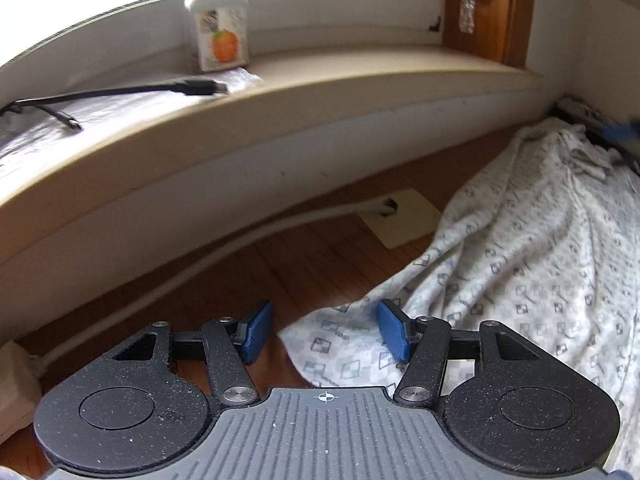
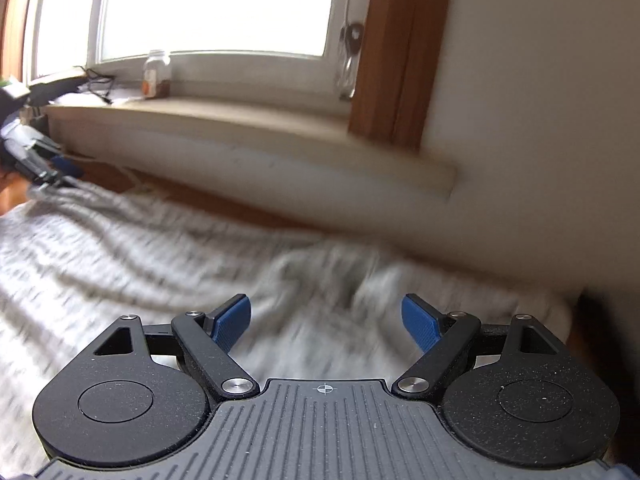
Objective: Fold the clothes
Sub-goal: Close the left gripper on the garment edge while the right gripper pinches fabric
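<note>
Patterned garment (image 1: 520, 248): white/pale grey fabric, small grey square print all over. Unfolded, spread loosely on the wooden floor, rumpled with long creases running along its length. Left wrist view: it fills the right side, narrowing toward a bunched, crumpled end at the far right near the wall; the near corner lies flat on the floor as a pointed flap. Right wrist view: same garment (image 2: 160, 240) is motion-blurred, stretches from far left across the lower frame, with a raised, wrinkled fold around the middle. Far edge runs along the base of the wall under the window. Garment type can't be told.
</note>
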{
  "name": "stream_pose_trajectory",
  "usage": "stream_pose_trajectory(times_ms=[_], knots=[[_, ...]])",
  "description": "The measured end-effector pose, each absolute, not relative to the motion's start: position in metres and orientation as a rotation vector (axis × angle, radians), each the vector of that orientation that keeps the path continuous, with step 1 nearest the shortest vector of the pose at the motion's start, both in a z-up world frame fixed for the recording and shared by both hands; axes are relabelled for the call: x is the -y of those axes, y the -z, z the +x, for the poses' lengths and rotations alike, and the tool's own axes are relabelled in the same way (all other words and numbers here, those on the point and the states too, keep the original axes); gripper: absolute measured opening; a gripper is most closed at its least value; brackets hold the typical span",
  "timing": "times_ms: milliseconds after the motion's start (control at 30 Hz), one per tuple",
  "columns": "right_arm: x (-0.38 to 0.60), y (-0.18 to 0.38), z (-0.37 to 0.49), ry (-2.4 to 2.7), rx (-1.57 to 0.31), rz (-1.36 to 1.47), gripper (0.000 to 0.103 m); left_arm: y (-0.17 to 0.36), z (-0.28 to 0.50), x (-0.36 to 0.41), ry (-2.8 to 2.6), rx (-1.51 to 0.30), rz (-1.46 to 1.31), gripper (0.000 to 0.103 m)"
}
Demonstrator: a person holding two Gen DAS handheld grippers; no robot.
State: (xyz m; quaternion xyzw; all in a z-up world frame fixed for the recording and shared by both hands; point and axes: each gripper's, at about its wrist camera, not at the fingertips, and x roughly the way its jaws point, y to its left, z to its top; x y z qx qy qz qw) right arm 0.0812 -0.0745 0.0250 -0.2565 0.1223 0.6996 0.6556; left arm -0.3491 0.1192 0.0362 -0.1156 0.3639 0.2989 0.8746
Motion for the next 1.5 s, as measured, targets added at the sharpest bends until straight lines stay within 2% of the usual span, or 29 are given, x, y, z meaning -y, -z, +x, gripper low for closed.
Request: stream_pose_trajectory(times_ms=[133,367,700,733,800,867,900,933,967,1000,1200,1267,1333,1400,1500], knots=[[0.024,-0.031,0.088,-1.502,-0.249,-0.707,0.081,-0.034,-0.347,-0.117,-0.601,-0.770,-0.233,0.060],[-0.039,-0.006,0.101,-1.468,-0.339,-0.823,0.076,-0.035,-0.349,-0.109,-0.589,-0.775,-0.207,0.040],[-0.062,0.005,0.110,-1.564,-0.425,-0.824,0.073,-0.038,-0.353,-0.100,-0.572,-0.779,-0.178,0.043],[-0.062,0.006,0.113,-1.573,-0.447,-0.802,0.069,-0.037,-0.355,-0.100,-0.570,-0.777,-0.182,0.043],[-0.061,0.005,0.120,-1.621,-0.511,-0.741,0.033,-0.037,-0.358,-0.100,-0.567,-0.773,-0.191,0.043],[-0.055,0.004,0.119,-1.616,-0.493,-0.733,0.024,-0.038,-0.360,-0.098,-0.567,-0.770,-0.190,0.043],[-0.051,0.002,0.117,-1.609,-0.471,-0.732,0.013,-0.038,-0.360,-0.098,-0.568,-0.768,-0.189,0.041],[-0.047,-0.001,0.115,-1.604,-0.445,-0.727,0.010,-0.039,-0.361,-0.097,-0.567,-0.764,-0.188,0.033],[-0.043,-0.005,0.113,-1.597,-0.420,-0.716,0.005,-0.041,-0.361,-0.095,-0.578,-0.757,-0.185,0.015],[-0.040,-0.008,0.112,-1.588,-0.400,-0.705,0.001,-0.044,-0.362,-0.093,-0.600,-0.743,-0.170,0.004],[-0.031,-0.021,0.116,-1.550,-0.328,-0.695,0.001,-0.069,-0.371,-0.085,-0.704,-0.639,-0.100,0.004],[-0.027,-0.015,0.123,-1.559,-0.348,-0.721,0.004,-0.077,-0.373,-0.083,-0.708,-0.620,-0.087,0.004],[-0.029,-0.007,0.124,-1.549,-0.333,-0.742,0.014,-0.082,-0.374,-0.081,-0.712,-0.606,-0.078,0.004],[-0.033,0.001,0.128,-1.531,-0.340,-0.763,0.036,-0.085,-0.375,-0.079,-0.719,-0.591,-0.077,0.004],[-0.041,0.009,0.135,-1.505,-0.346,-0.796,0.057,-0.086,-0.378,-0.077,-0.712,-0.583,-0.079,0.004]])
